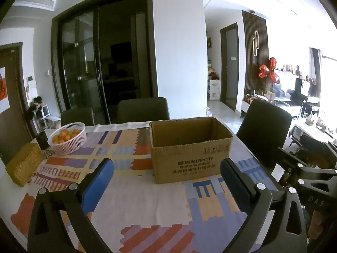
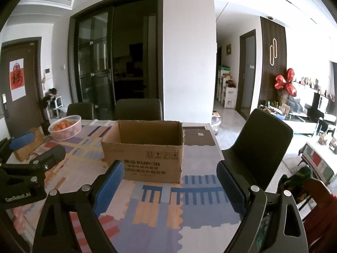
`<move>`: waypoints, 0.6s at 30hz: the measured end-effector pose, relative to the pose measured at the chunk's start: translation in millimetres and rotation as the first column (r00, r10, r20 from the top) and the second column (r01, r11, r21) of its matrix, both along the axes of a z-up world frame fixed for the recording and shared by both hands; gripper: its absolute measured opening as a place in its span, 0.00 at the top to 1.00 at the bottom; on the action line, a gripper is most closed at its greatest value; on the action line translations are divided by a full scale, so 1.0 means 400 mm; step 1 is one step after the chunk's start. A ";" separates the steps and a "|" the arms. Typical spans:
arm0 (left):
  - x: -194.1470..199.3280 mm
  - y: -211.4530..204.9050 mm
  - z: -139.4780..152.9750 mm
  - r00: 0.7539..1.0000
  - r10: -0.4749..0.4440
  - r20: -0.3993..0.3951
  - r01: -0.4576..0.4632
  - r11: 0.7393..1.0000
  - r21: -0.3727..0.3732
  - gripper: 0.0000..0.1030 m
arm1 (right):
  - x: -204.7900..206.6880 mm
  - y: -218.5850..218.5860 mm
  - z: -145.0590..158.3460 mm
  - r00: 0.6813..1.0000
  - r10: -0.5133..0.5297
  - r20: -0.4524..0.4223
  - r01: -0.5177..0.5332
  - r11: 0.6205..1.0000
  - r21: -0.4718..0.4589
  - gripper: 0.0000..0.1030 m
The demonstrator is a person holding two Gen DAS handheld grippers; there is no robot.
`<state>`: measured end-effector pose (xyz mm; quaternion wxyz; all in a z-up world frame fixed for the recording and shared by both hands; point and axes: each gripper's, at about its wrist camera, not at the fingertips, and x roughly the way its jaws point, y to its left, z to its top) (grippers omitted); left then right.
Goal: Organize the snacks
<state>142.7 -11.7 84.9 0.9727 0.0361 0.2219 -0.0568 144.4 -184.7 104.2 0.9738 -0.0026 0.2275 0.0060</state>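
An open brown cardboard box (image 1: 190,149) marked KUPOH stands on the patterned tablecloth (image 1: 134,200); it also shows in the right wrist view (image 2: 145,147). Its inside looks empty as far as I can see. My left gripper (image 1: 167,167) is open and empty, held above the cloth just in front of the box. My right gripper (image 2: 169,172) is open and empty, also just short of the box's front. The left gripper shows at the left edge of the right wrist view (image 2: 35,147). No loose snack packets are in sight.
A white basket of oranges (image 1: 68,138) sits at the table's far left, with a dark cup (image 1: 43,140) and a yellow woven box (image 1: 24,164) beside it. Dark chairs (image 1: 266,132) stand along the far and right sides. The table's right edge (image 2: 219,147) is near the box.
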 end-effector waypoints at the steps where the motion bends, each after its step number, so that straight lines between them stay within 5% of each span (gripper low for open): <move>1: -0.003 0.001 0.000 1.000 0.000 0.000 0.000 1.000 -0.002 0.00 | 0.000 -0.001 0.000 1.000 0.000 0.001 0.000 1.000 0.001 0.13; 18: -0.014 0.011 0.008 1.000 0.021 0.012 -0.021 1.000 0.003 0.00 | -0.001 0.004 0.000 1.000 0.001 0.001 -0.001 1.000 -0.004 0.12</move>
